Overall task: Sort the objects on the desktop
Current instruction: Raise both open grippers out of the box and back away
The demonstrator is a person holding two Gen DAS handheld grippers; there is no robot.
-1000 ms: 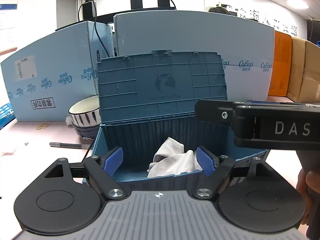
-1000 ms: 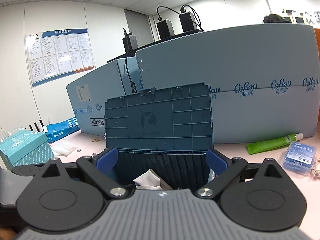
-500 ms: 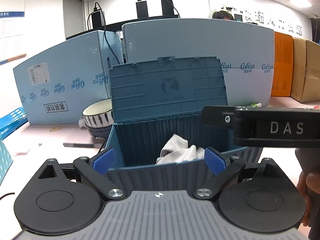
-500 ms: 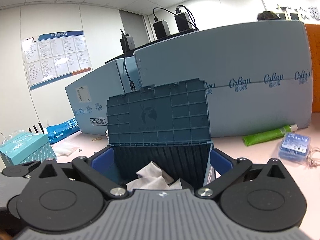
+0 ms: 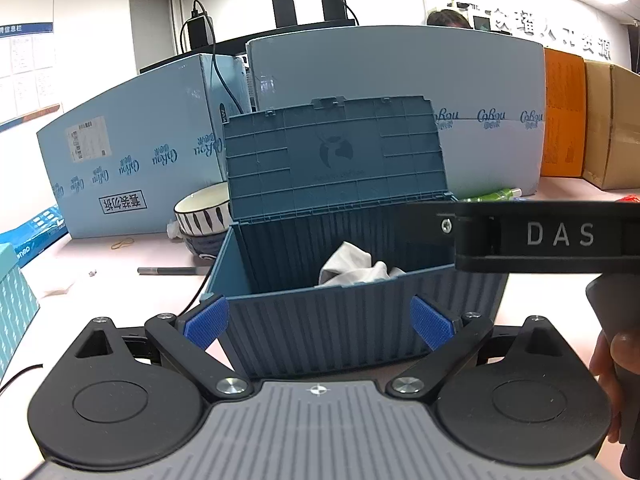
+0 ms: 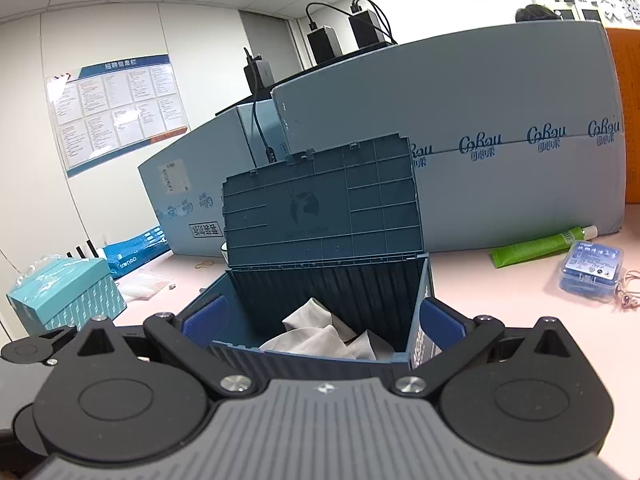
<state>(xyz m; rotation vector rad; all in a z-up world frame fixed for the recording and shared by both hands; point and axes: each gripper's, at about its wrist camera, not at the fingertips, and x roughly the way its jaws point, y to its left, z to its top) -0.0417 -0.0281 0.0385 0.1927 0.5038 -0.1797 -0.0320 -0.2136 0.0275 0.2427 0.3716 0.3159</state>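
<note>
While the blue storage box (image 5: 352, 320) sat on the pale pink desk (image 5: 120, 264) with its ribbed lid (image 5: 336, 160) standing upright at the back, the left gripper (image 5: 318, 324) was held just in front of the box's near wall with its blue pads (image 5: 206, 326) spread wide and nothing between them; neither pad touched the box. Crumpled white cloth (image 5: 354, 266) lay inside the box, toward the right half of its floor.

From the right wrist camera, the right gripper (image 6: 322, 320) also stood wide, one blue pad (image 6: 204, 322) at each near corner of the same box (image 6: 320, 354), and no pad pressed on anything. Its black body, marked DAS (image 5: 556, 236), crossed the right side of the left camera's view above the box's right end, with a hand (image 5: 616, 364) on its handle.

Left of the box, a striped ceramic bowl (image 5: 204, 212) was stacked on a darker bowl, with a dark pen (image 5: 168, 270) lying on the desk in front and a rubber band (image 5: 123, 244) nearby. A teal tissue box (image 6: 68, 294) stood well off to the left. To the right of the box, apart from it, lay a green tube (image 6: 544, 245) and a clear blue plastic case (image 6: 592, 270). Large pale blue cartons (image 6: 480, 120) lined the back of the desk.
</note>
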